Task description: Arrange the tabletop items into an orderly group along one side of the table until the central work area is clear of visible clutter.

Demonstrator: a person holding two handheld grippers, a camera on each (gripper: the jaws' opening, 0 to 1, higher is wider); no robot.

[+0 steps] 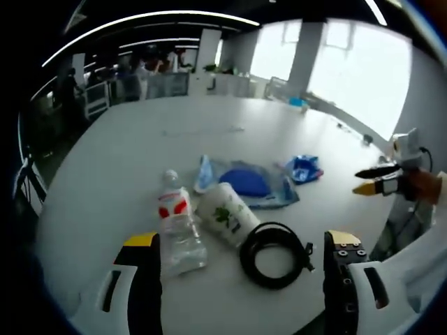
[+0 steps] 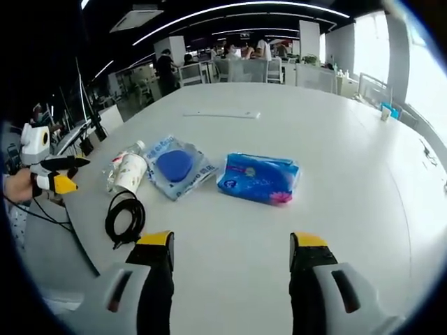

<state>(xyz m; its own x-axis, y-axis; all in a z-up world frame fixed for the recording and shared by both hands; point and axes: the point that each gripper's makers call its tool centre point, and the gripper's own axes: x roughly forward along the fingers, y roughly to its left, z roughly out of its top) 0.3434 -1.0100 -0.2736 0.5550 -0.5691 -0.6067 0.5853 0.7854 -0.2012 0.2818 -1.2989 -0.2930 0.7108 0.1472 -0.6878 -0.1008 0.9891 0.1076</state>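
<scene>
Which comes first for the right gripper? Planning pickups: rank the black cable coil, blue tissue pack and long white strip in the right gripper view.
1. black cable coil, near left.
2. blue tissue pack, centre; close to the coil's distance.
3. long white strip, far centre.

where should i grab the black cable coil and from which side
Judging from its pose, pinch one side of the loop of the black cable coil, coming straight down from above. It lies flat on the table, so the ring gives jaws a strand to close across, on the side away from the paper cup.
</scene>
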